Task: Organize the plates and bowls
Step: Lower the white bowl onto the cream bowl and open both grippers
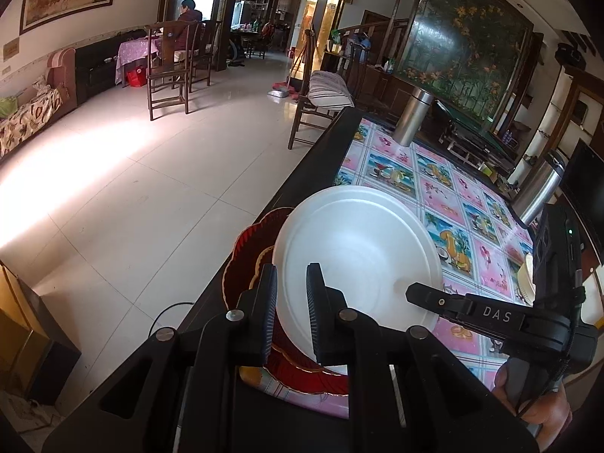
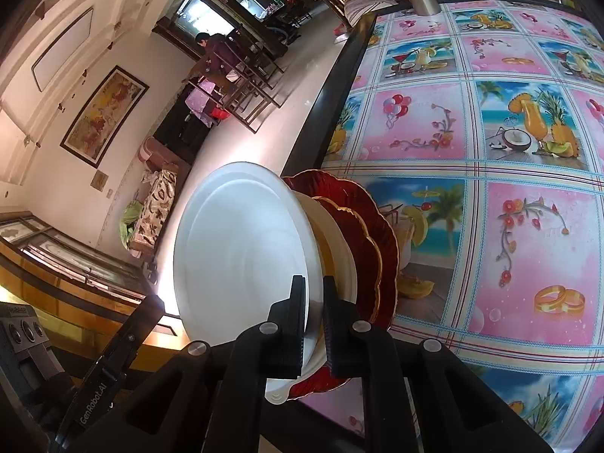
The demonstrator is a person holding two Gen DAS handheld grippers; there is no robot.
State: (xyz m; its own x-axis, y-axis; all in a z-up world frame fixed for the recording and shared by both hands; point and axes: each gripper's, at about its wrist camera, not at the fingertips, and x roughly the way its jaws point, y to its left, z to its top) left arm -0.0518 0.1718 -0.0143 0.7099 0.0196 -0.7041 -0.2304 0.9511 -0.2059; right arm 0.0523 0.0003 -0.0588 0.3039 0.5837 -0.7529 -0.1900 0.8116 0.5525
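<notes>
A white plate [image 1: 358, 249] tops a stack at the table's left edge, tilted up on one side. Beneath it lie a cream dish [image 2: 336, 234] and two red scalloped plates [image 2: 373, 219] with gold rims. In the left wrist view my left gripper [image 1: 291, 270] is shut on the white plate's near rim. My right gripper [image 1: 434, 298] reaches in from the right to the plate's opposite rim. In the right wrist view that right gripper [image 2: 313, 281] has the white plate [image 2: 241, 241] rim pinched between its pads, and a finger of the left gripper [image 2: 113, 358] shows at lower left.
The table [image 2: 490, 226] wears a pink and blue patterned cloth and has a dark edge [image 1: 302, 173]. Two steel flasks [image 1: 411, 117] [image 1: 540, 188] stand further back. Another cream dish [image 1: 526, 275] sits at the right. Tiled floor, chairs and a seated person lie beyond.
</notes>
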